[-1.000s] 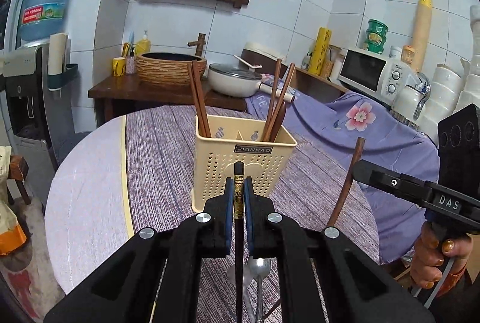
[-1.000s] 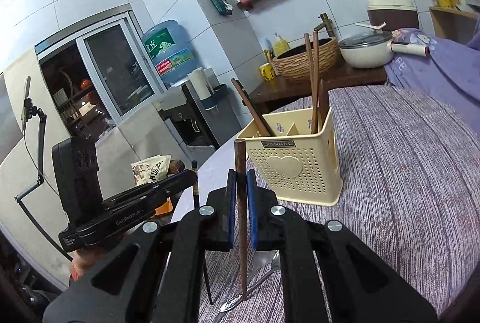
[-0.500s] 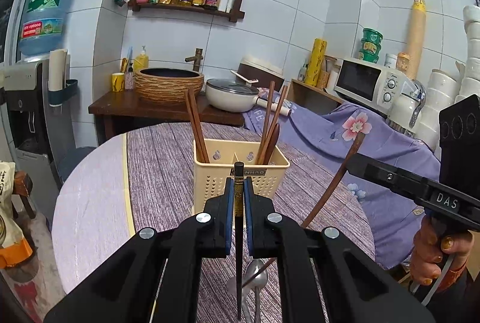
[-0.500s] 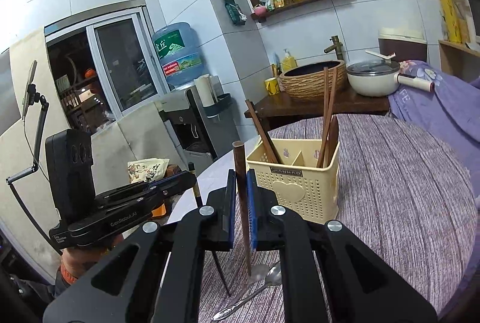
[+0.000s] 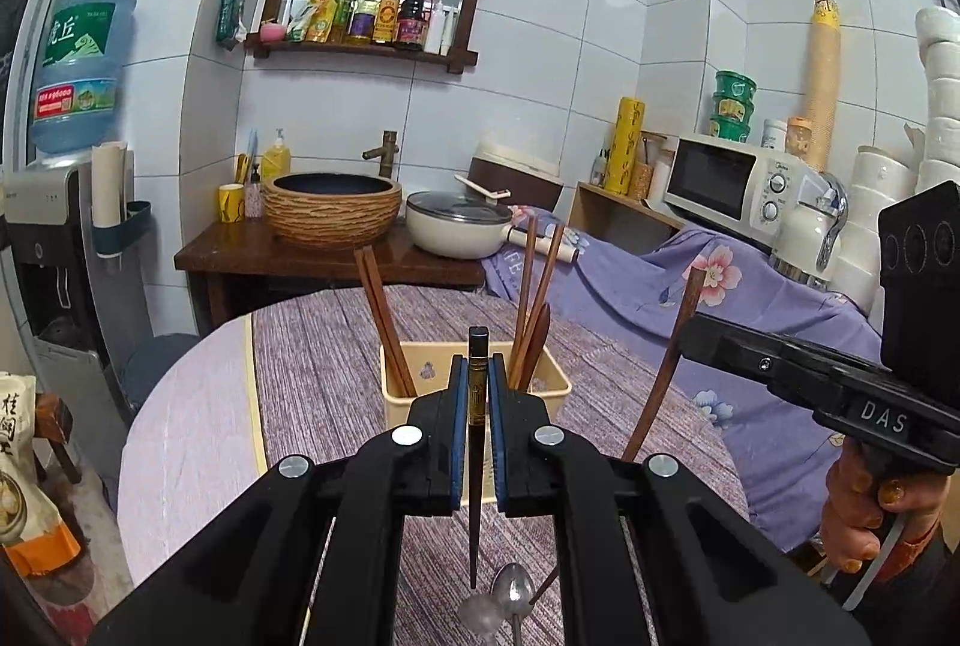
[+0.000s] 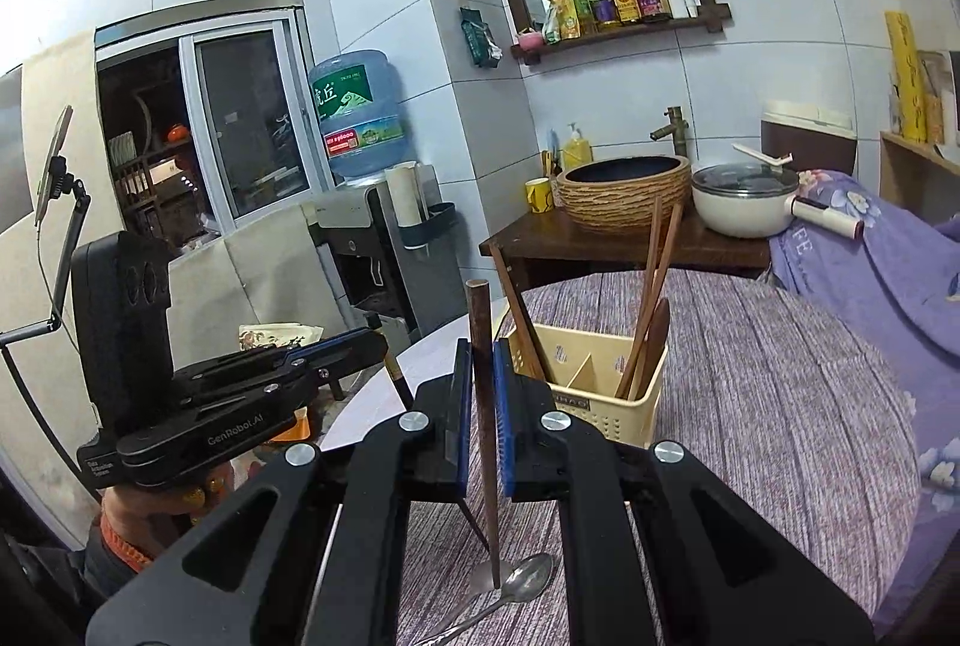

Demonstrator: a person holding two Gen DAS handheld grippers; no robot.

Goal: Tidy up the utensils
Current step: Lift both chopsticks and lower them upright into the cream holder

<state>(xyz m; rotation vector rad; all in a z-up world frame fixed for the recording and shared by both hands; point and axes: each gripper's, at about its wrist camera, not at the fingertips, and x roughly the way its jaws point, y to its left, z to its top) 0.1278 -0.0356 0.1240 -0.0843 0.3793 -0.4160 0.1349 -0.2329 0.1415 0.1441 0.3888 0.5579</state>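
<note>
Left wrist view: the left gripper [image 5: 478, 394] is clenched on 1 dark chopstick with a gold band [image 5: 477, 406]. The chopstick stands upright between the blue pads [image 5: 458, 424], its top poking above them and its tip hanging just above a metal spoon [image 5: 513, 586] that lies on the striped tablecloth [image 5: 312, 382] near the tabletop's near edge. Beyond the gripper sits a cream plastic utensil holder [image 5: 558, 388] near the middle of the round table. It holds 2 brown chopsticks [image 5: 381, 310] leaning left in its left part, and 2 more chopsticks [image 5: 537, 280] with a wooden spoon handle in its right part. At the right, a person's hand [image 5: 870, 514] holds the right gripper [image 5: 708, 340], which grips 1 brown wooden chopstick [image 5: 666, 364] tilted over the table's right side.

Right wrist view: the right gripper [image 6: 480, 394] is clenched on the brown wooden chopstick [image 6: 483, 406]. It stands nearly upright, its tip just above the metal spoon [image 6: 522, 580] near the tabletop's near edge. The utensil holder [image 6: 600, 394] sits just beyond and to the right, on the tablecloth [image 6: 780, 406]. At the left, the left gripper [image 6: 375, 340] grips the dark chopstick [image 6: 399, 376] over the table's left edge.
</note>
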